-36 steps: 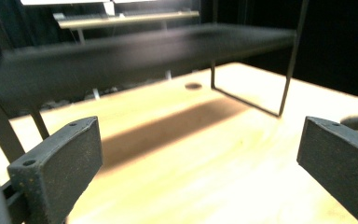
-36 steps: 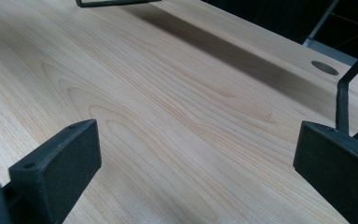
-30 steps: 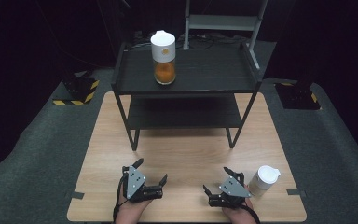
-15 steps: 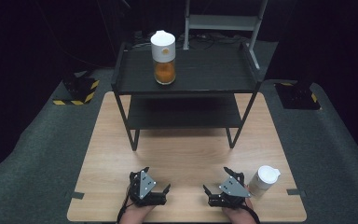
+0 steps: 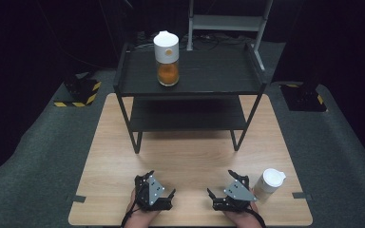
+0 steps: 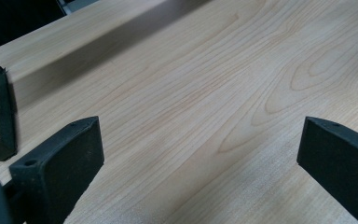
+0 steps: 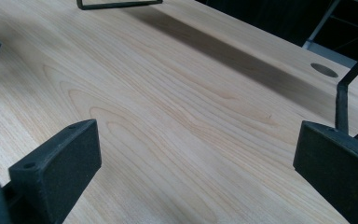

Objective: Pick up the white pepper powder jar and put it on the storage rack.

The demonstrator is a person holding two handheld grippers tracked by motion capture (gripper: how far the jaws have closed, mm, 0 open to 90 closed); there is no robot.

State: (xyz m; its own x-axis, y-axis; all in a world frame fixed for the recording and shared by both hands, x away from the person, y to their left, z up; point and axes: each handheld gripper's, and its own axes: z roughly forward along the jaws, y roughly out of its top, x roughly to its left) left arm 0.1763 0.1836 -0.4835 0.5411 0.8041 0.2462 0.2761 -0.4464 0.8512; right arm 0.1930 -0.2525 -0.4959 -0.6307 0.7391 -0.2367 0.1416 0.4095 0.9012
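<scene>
Near the front edge of the wooden table, my left gripper and my right gripper rest side by side, each held by a hand. Both are open. In the left gripper view, my left gripper has wide-apart jaws with bare wood between them. My right gripper looks the same in its own view. A clear jar with a white lid and orange contents stands on the top shelf of a black rack. A small white-lidded container stands just right of my right gripper.
The two-shelf black rack takes up the far half of the table, and its lower shelf is bare. A rack leg shows left of my left jaws and another right of my right jaws. Dark floor surrounds the table.
My left gripper has shifted a little to the right and toward the front edge. The right gripper, the jar and the container have stayed put.
</scene>
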